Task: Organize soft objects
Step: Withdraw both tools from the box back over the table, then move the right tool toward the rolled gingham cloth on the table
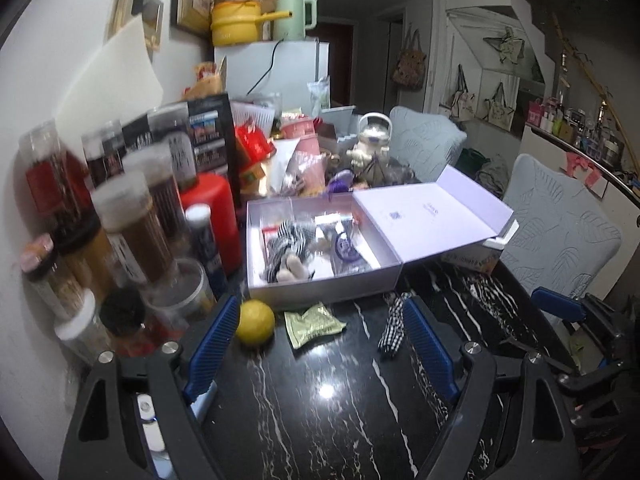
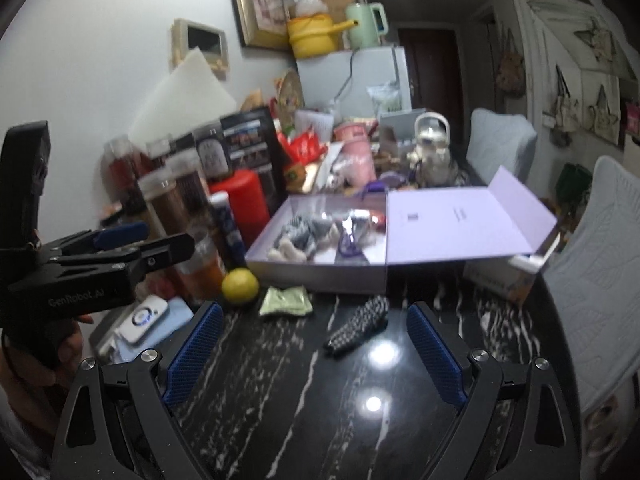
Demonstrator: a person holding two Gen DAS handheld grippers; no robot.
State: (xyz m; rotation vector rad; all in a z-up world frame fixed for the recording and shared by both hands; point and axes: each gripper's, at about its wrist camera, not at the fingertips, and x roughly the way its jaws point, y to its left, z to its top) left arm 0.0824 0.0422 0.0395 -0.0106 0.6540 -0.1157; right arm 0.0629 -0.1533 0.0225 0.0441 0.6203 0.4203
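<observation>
Left wrist view: left hand-held gripper open, empty, above the black table. Checked cloth lies beside its right finger, before the open lilac box. Lemon and green packet nearby.

Right wrist view: right hand-held gripper open, empty; checked cloth on the table between its fingers, untouched.
</observation>
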